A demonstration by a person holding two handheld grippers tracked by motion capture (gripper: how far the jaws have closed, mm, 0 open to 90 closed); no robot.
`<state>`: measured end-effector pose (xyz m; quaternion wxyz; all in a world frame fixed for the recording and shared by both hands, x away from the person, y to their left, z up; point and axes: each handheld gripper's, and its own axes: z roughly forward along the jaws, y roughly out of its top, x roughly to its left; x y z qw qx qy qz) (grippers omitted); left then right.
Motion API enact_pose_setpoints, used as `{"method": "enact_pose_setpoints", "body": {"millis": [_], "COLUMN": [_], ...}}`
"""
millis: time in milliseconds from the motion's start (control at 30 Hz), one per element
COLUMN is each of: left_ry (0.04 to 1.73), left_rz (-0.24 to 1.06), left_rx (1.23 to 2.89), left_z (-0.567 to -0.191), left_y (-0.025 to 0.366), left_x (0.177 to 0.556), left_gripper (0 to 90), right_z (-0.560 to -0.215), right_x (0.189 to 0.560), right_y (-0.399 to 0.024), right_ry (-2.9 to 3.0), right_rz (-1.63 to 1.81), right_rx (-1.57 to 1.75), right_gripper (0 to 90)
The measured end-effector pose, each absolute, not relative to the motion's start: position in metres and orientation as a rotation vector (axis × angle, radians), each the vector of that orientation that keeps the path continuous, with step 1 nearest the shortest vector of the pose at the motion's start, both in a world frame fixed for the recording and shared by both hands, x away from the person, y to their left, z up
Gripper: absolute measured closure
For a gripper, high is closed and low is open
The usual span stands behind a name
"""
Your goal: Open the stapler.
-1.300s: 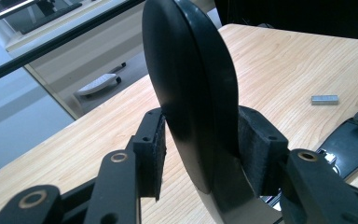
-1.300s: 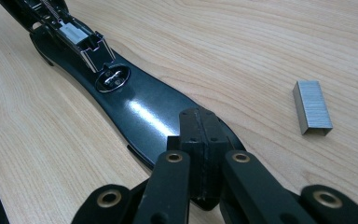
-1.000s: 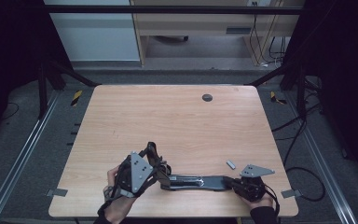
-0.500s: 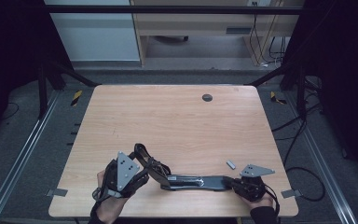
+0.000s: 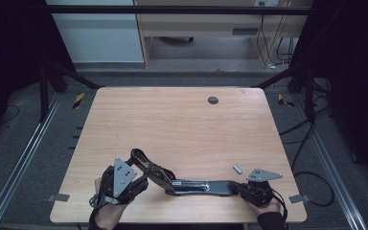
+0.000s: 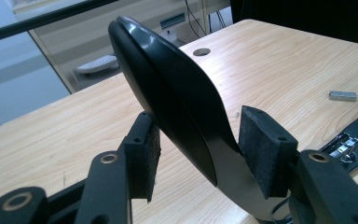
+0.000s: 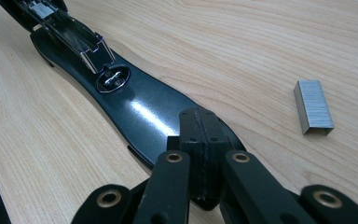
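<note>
A black stapler (image 5: 206, 187) lies opened out flat near the table's front edge, its metal staple channel (image 7: 74, 39) bare. Its curved top cover (image 6: 177, 98) arches up between the jaws of my left gripper (image 6: 200, 149), which have just been opening. A gap shows beside the left pad (image 6: 142, 158), so the pads do not clamp the cover. In the high view my left gripper (image 5: 143, 181) sits at the stapler's left end. My right gripper (image 7: 198, 130) is shut, nothing between its jaws, its tips resting on the base's right end (image 5: 230, 188).
A small strip of staples (image 7: 313, 106) lies on the wood just beyond my right gripper, also seen as the staple strip (image 5: 237, 168) from above. A round cable hole (image 5: 213, 100) sits near the table's far edge. Dark floor and frame rails surround the table (image 5: 172, 124).
My left gripper has shifted left along the front edge with the cover between its jaws, and the jaws have widened. The right gripper and the stapler's base have stayed put.
</note>
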<state>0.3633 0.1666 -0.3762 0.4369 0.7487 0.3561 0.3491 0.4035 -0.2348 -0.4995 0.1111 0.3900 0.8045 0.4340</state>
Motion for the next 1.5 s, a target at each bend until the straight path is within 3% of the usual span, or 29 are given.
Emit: {"method": "enact_pose_setpoints", "body": {"millis": [867, 1500], "left_ry": [0.964, 0.937], "left_rz": [0.783, 0.796], "left_rx": [1.817, 1.894], "left_z": [-0.390, -0.384], "left_y": [0.192, 0.195], "left_x": [0.365, 0.362], "left_gripper": [44.9, 34.6], "right_z": [-0.500, -0.500], "right_x": [0.404, 0.404], "right_y": [-0.235, -0.235], "right_ry": [2.360, 2.359], "right_rz": [1.279, 1.279], "right_rx": [1.147, 1.142], "right_gripper": [90.0, 90.0]}}
